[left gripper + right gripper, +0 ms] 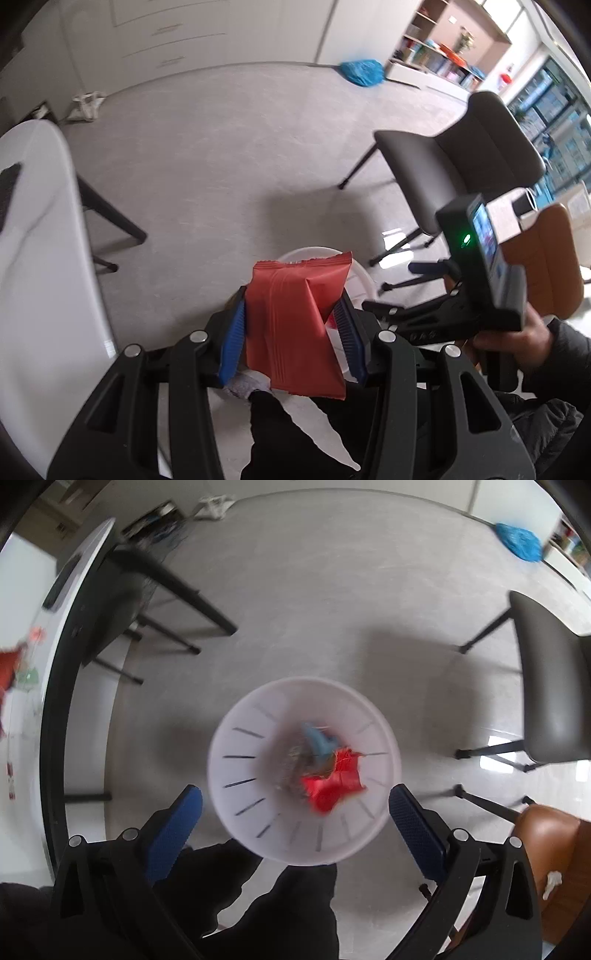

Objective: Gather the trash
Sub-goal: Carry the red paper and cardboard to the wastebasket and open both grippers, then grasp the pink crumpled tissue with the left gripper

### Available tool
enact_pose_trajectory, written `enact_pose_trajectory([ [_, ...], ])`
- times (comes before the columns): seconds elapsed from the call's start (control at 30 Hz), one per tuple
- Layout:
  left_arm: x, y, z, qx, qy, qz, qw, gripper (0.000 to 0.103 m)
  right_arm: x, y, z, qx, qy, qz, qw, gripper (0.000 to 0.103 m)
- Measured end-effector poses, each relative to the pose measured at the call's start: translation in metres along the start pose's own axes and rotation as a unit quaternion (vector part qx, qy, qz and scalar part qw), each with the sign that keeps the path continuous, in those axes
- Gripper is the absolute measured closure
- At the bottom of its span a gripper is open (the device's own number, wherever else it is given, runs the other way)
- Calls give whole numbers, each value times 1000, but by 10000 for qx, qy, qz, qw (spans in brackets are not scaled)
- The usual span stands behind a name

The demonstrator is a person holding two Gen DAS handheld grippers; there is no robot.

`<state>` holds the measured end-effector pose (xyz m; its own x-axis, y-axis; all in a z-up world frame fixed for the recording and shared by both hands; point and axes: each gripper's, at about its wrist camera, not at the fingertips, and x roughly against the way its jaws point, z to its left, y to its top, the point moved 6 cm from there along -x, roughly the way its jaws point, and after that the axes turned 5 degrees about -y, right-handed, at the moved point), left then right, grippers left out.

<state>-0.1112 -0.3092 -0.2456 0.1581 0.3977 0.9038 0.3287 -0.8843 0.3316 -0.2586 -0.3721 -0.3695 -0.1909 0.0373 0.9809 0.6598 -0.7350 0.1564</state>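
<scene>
While the left claw (291, 328) had its blue pads pressed against both sides of a red snack wrapper (295, 325), the packet stood crumpled between them, above the white waste bin (303, 771) on the grey floor (221, 147). Only a sliver of the bin's rim showed behind the wrapper in the left view. The right claw (295, 823) hung over that same bin with its fingers (173, 830) spread wide and nothing between them. Inside the bin lay a red wrapper (332, 786), a pale blue scrap (319, 740) and some greyish litter too blurred to name. To the left stood the white worktop (40, 258), with more red scraps (9, 668) on it in the right view. A grey chair (461, 166) stood to the right, a brown chair (546, 258) nearer, and a blue bag (362, 72) lay by the far wall.
</scene>
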Motion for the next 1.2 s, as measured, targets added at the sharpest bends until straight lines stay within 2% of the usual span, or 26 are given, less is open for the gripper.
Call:
enact_pose_trajectory([
  [0.13, -25, 4, -26, -123, -141, 254, 9995, 58, 22, -2, -27, -27, -91, -203, 9997, 3],
  [0.2, -37, 4, -35, -145, -187, 434, 9988, 45, 30, 2, -36, -39, -89, -284, 9996, 3],
  [0.23, -42, 4, -39, -145, -189, 491, 9985, 31, 35, 3, -41, -57, -85, -329, 9994, 3],
  [0.27, -45, 4, -42, -155, -160, 523, 9984, 23, 38, 4, -46, -62, -74, -357, 9993, 3],
  [0.43, -44, 8, -52, -261, 38, 502, 9984, 11, 49, 12, -54, -56, 10, -512, 9987, 3],
  [0.57, -38, 9, -53, -306, 138, 493, 9982, 8, 50, 16, -54, -2, 93, -568, 9983, 3],
  [0.87, -27, 12, -49, -423, 407, 407, 9974, 8, 50, 20, -44, 117, 215, -632, 9977, 3],
  [1.07, -4, 20, -33, -132, 776, 91, 9969, 8, 61, 37, -27, 307, 471, -788, 9953, 3],
  [1.2, 25, 23, -9, 371, 1176, -304, 9919, 8, 75, 56, -1, 585, 759, -925, 9911, 3],
])
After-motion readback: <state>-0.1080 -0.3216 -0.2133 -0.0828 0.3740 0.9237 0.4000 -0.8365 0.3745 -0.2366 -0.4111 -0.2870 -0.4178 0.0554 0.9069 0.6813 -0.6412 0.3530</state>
